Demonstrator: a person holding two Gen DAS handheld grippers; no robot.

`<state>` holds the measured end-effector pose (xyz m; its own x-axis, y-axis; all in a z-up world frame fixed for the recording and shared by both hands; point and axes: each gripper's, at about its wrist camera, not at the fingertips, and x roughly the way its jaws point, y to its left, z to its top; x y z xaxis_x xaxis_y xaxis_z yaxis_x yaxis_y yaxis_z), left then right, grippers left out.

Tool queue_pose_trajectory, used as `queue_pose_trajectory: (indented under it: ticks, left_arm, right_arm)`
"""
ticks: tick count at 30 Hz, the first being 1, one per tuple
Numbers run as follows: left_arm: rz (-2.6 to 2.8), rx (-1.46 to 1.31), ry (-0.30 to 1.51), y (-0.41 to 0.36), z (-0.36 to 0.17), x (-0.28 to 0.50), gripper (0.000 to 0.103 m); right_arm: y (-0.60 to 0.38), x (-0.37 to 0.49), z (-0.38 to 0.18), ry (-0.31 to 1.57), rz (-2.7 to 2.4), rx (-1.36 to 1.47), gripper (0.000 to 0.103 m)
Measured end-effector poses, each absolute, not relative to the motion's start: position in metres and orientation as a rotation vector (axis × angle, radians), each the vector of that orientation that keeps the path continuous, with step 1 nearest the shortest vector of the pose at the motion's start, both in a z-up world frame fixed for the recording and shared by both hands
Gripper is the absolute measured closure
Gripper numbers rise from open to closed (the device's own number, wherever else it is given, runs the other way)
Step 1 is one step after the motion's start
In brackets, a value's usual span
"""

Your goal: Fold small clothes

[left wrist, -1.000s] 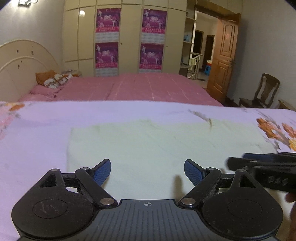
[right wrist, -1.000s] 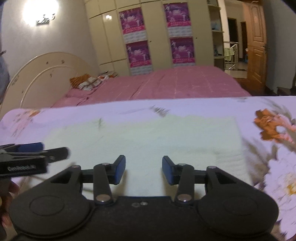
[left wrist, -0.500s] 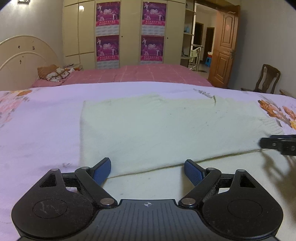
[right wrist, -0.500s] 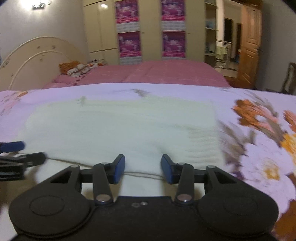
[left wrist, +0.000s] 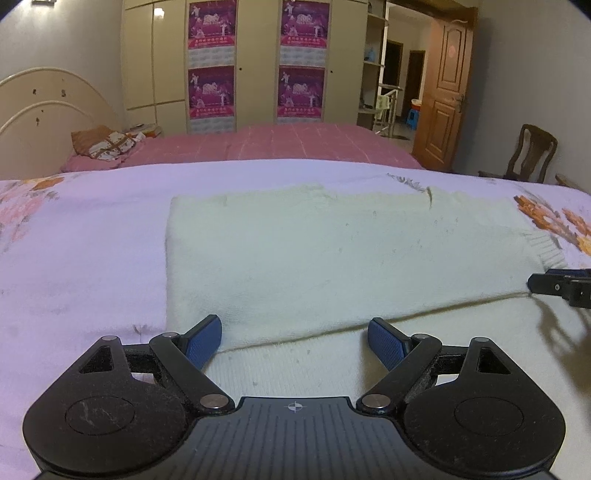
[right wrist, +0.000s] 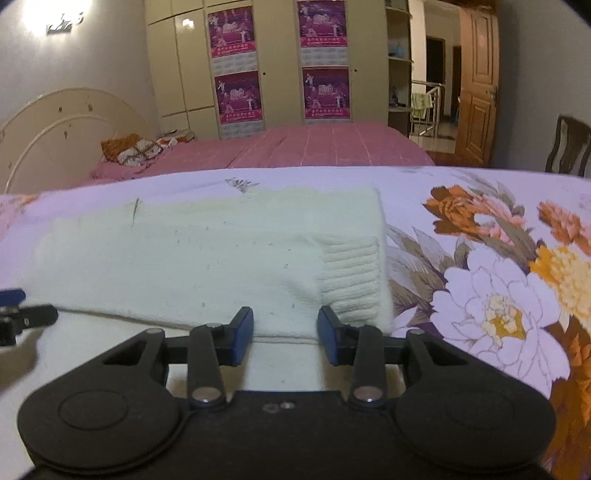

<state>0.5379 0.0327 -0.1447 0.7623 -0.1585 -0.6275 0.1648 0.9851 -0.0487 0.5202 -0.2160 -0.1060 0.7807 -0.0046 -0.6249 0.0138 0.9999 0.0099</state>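
Both grippers, left (left wrist: pixel 294 334) jaws wide and right (right wrist: pixel 285 334) narrower, both empty, face a folded cream sweater (left wrist: pixel 332 258) whose loose top flap could slip if nudged

Dim, purplish; wall lamp (right wrist: pixel 62 22) glares; fisheye-bent edges

right claw (left wrist: pixel 561 286): cut by frame edge | left claw (right wrist: pixel 14 314): mostly cut off, blurred

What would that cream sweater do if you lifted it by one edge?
The sweater would probably droop and unfold: it is soft knit, already folded over itself on the bedspread. It looks thick, with a ribbed cuff, so likely a bit heavy for its size. The fuzzy surface should not slip easily.
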Motion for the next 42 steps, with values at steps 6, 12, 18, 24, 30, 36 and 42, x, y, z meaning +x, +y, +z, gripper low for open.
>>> queue_pose_trajectory:
  ticks: [6, 12, 18, 24, 30, 36, 42]
  left_arm:
    - [-0.155, -0.025, 0.578, 0.049, -0.114, 0.578, 0.017]
    - [-0.143, -0.003, 0.585, 0.053, -0.126, 0.633, 0.017]
    - [-0.137, 0.008, 0.686, 0.063, -0.153, 0.667, 0.017]
    - [-0.120, 0.014, 0.655, 0.061, -0.146, 0.662, 0.017]
    - [-0.124, 0.053, 0.697, 0.047, -0.155, 0.659, 0.017]
    - [-0.100, 0.048, 0.691, 0.046, -0.143, 0.651, 0.015]
    - [-0.089, 0.048, 0.653, 0.043, -0.128, 0.610, 0.014]
  right_arm:
    - [-0.228, 0.539, -0.079, 0.624, -0.042, 0.038, 0.062]
    - [-0.241, 0.602, -0.086, 0.633, -0.080, 0.036, 0.091]
    - [-0.258, 0.635, -0.095, 0.647, -0.148, 0.029, 0.091]
    - [-0.264, 0.645, -0.106, 0.684, -0.161, -0.023, 0.094]
    - [-0.262, 0.644, -0.101, 0.690, -0.166, -0.024, 0.089]
    - [-0.261, 0.631, -0.098, 0.678, -0.160, -0.003, 0.084]
    - [-0.261, 0.585, -0.073, 0.603, -0.133, 0.037, 0.074]
